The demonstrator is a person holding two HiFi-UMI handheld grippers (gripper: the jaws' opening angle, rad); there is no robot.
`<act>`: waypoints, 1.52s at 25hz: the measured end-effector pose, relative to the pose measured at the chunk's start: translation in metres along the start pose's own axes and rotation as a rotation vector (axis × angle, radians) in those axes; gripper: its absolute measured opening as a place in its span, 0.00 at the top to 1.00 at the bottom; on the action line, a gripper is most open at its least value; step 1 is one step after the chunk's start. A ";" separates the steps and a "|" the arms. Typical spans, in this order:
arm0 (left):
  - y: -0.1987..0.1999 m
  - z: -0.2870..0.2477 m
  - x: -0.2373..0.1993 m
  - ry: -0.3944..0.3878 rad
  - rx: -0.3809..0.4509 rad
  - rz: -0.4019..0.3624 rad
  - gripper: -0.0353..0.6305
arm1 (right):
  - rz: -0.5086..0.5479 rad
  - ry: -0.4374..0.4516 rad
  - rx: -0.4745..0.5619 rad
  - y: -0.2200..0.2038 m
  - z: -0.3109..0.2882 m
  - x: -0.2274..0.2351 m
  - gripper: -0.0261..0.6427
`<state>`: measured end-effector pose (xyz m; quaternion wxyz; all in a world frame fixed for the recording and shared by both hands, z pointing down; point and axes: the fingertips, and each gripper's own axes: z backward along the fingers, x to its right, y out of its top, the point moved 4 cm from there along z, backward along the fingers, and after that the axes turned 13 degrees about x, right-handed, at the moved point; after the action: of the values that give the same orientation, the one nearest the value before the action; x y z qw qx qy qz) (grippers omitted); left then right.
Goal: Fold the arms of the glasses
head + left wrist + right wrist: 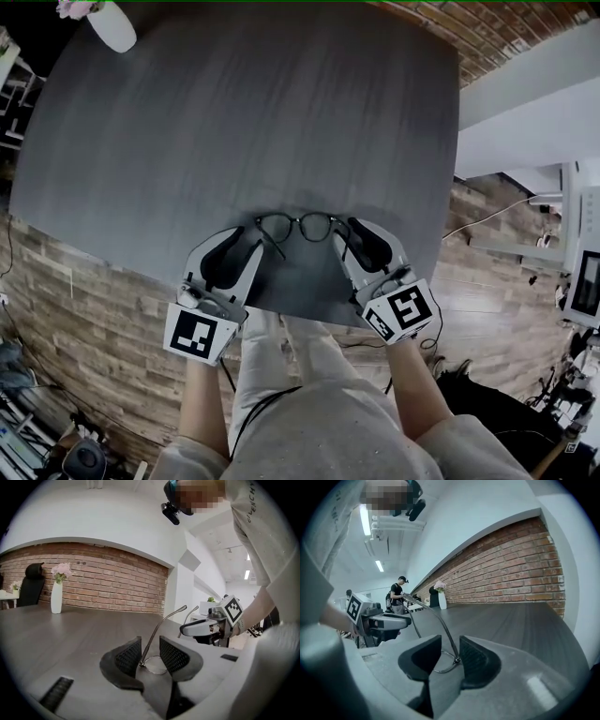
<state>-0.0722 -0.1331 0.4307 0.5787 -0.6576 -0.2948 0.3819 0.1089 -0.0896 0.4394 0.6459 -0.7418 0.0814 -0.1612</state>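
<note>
- The left gripper sits lower centre-left in the head view. A bare forearm rising from the bottom edge holds it, angled up-right toward the glasses.
- In the left gripper view its 2 jaws stand apart, released. One hinge of the glasses lies between them, close against the left pad and clear of the right one.
- The glasses rest on the grey table at lower centre, near its closest edge and between the 2 grippers. Both arms are unfolded and slant up off the surface.
- The right gripper mirrors the left, angled up-left.
- In the right gripper view its jaws are also unclenched. The other hinge lies close beside the right pad.
</note>
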 end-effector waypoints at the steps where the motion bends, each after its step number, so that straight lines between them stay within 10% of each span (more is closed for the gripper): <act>1: -0.002 -0.002 0.000 -0.011 -0.007 -0.009 0.77 | 0.003 -0.006 -0.001 -0.001 0.000 0.000 0.79; 38: -0.027 -0.004 -0.020 -0.123 -0.075 -0.021 0.77 | 0.318 -0.044 -0.103 0.005 -0.043 -0.023 0.94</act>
<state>-0.0776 -0.1479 0.4605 0.5383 -0.6512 -0.3506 0.4041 0.0728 -0.1232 0.4365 0.6259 -0.7551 0.1917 -0.0361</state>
